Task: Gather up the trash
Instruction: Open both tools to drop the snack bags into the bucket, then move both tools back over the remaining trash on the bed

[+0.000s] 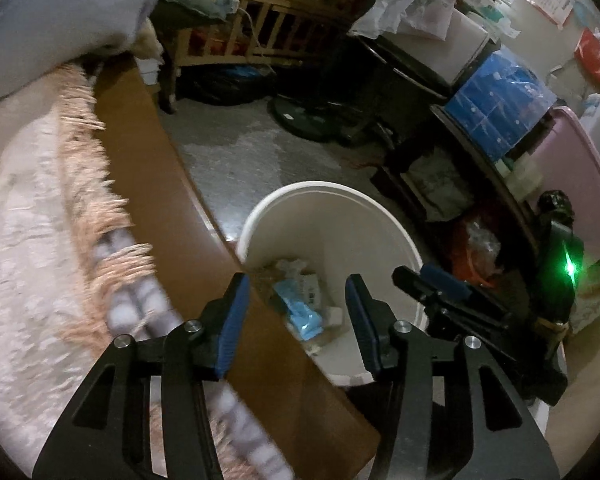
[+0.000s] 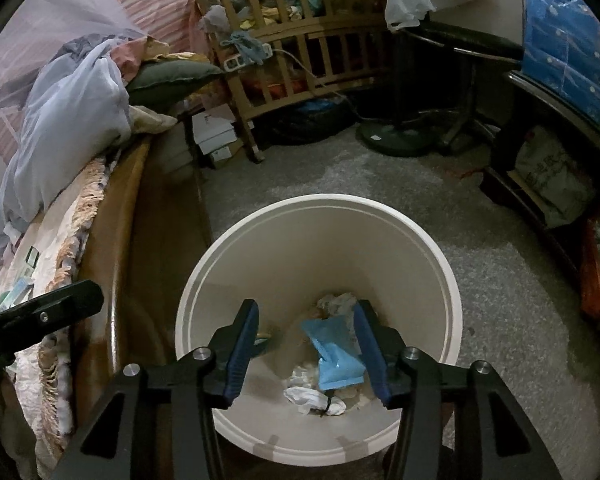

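A white round bin [image 2: 432, 248] stands on the grey floor beside the bed; it also shows in the left wrist view [image 1: 384, 216]. Inside lie a blue plastic wrapper [image 2: 336, 360], white crumpled paper [image 2: 312, 398] and other scraps [image 2: 334, 304]; the blue wrapper [image 1: 300, 312] shows in the left view too. My right gripper [image 2: 306, 354] is open and empty, right above the bin's mouth. My left gripper [image 1: 296, 320] is open and empty, over the bed's wooden edge [image 1: 140, 152] and the bin's left rim. The right gripper's fingers [image 1: 444, 280] appear at the bin's right rim.
The bed [image 2: 60, 240] with fringed blanket and blue bedding [image 2: 72, 120] runs along the left. A wooden crib [image 2: 292, 40] stands at the back, a fan base [image 2: 396, 136] on the floor, dark shelves with bags [image 2: 552, 176] at right. A pink bin [image 1: 572, 184] at right.
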The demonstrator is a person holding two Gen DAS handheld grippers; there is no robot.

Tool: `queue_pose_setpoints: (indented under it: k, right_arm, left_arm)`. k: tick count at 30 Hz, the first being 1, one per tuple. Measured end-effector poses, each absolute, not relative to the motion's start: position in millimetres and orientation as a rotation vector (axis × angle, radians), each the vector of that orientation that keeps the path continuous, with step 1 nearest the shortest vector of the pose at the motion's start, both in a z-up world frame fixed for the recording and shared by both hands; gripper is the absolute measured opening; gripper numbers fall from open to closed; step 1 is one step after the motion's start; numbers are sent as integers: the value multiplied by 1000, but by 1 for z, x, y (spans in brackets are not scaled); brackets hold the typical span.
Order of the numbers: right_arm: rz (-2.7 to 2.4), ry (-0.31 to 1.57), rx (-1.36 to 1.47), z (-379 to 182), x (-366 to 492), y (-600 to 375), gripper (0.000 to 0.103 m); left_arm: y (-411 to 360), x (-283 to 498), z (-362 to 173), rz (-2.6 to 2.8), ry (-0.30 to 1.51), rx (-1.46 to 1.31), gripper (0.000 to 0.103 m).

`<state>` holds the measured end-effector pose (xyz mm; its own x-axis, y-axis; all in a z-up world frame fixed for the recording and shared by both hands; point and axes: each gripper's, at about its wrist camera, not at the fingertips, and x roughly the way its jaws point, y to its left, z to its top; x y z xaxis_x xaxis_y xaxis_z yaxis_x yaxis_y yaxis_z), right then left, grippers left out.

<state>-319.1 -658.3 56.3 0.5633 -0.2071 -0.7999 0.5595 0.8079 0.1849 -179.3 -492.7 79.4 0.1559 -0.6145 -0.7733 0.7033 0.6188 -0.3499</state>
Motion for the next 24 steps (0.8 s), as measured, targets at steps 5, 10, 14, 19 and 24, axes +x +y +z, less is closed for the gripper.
queue_pose_setpoints:
  k: [5,10,14,19,24]
  right_arm:
    - [-449,842,430,61,-318,-645,48]
    - [-425,832,360,73,-307,-616,48]
    - [-397,811,313,87,-300,-588,48]
    - [-353,794,296,99,-292,-555,49]
    - [-317,775,273,110,-284,-527,64]
  left_arm:
    - [-467,-184,91,-877,1010,121,48]
    - [-434,-181,100,-808,990,117,48]
    - [-404,-179,109,-750,950,125,48]
    - [-371,-174,115,-687,919,129,48]
    - [-340,-169,120,-635,897,115,48]
